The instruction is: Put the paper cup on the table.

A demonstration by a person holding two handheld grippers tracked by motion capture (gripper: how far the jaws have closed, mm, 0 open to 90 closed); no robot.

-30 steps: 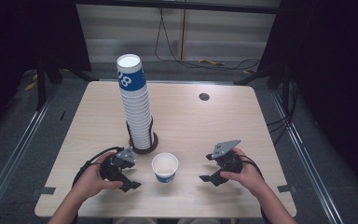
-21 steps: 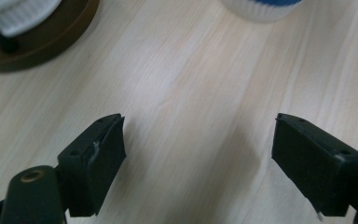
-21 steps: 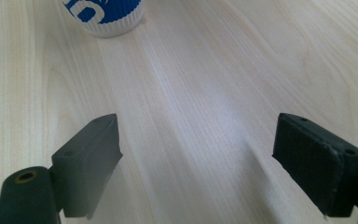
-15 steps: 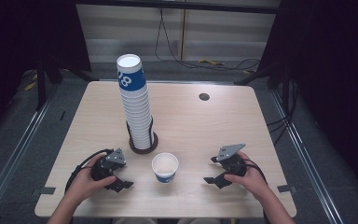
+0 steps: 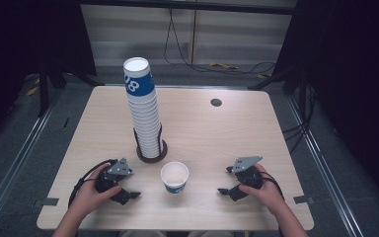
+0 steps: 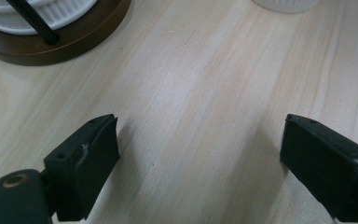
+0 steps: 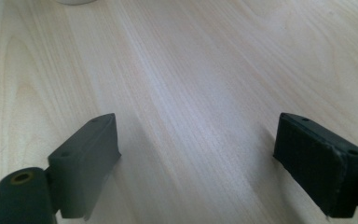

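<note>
Two grippers are held low over the near part of a pale wooden table (image 5: 256, 128), one in each of the person's hands. The left gripper (image 5: 128, 193) is seen at the near left, with its jaws spread apart and nothing between them; the jaws have just been opening. In the left gripper view, bare tabletop is shown between the two black jaws, a brown round base (image 6: 74, 32) is seen at the upper left, and the ribbed foot of a white cup is cut by the top edge at the right. The right gripper (image 5: 225, 181) is held at the near right, its jaws likewise wide apart and empty, and these too have just been opening. Only wood grain is shown between its jaws in the right gripper view.

A single paper cup (image 5: 174, 177), white inside with a blue band, is placed upright on the table between the two grippers, apart from both. Just behind it, a tall stack of cups (image 5: 144, 116) is set on the brown round base, with thin black rods rising beside it. A small dark round hole (image 5: 216, 102) is seen in the far right part of the tabletop.
</note>
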